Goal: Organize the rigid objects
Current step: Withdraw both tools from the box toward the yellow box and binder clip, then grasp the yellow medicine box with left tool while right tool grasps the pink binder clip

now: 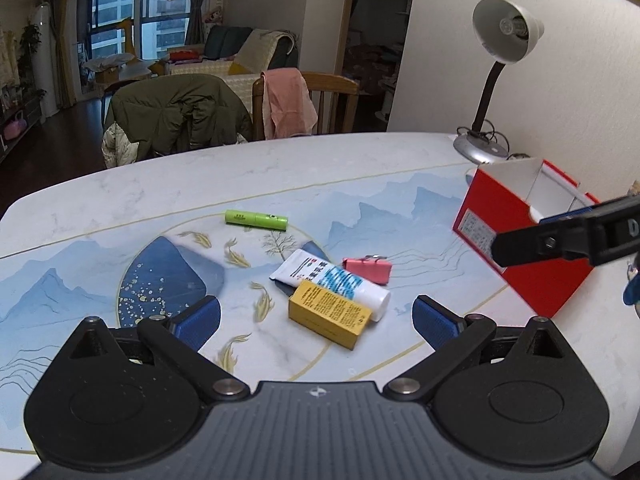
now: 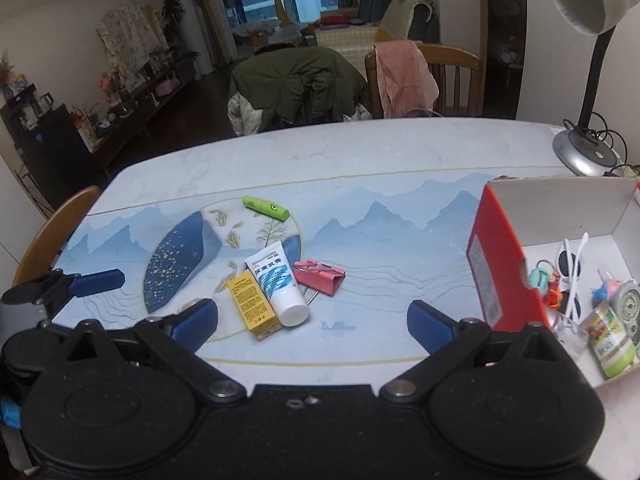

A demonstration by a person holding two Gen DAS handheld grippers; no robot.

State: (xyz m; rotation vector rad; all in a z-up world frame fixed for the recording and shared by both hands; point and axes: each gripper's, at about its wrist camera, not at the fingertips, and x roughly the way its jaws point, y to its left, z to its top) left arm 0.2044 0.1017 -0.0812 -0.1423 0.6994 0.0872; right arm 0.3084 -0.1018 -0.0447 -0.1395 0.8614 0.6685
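A yellow box [image 1: 329, 314] [image 2: 253, 305], a white tube [image 1: 336, 282] [image 2: 277, 282], a pink binder clip [image 1: 367, 269] [image 2: 319, 277] and a green cylinder [image 1: 256, 219] [image 2: 265, 207] lie on the table. My left gripper [image 1: 316, 322] stands open, low over the table, with the yellow box just ahead between its blue pads; one of its fingers [image 2: 96, 282] shows at the left of the right wrist view. My right gripper [image 2: 312, 322] is open too, nothing between its fingers, the tube and box just ahead to its left. A red box [image 1: 520, 240] [image 2: 496, 268] stands at the right, holding several small items.
A desk lamp [image 1: 486, 80] [image 2: 588, 120] stands at the table's far right corner with its cable. Chairs draped with a green jacket [image 1: 180, 116] and a pink cloth [image 1: 286, 100] stand behind the table [image 1: 280, 168]. A wooden chair back [image 2: 52, 232] is at the left edge.
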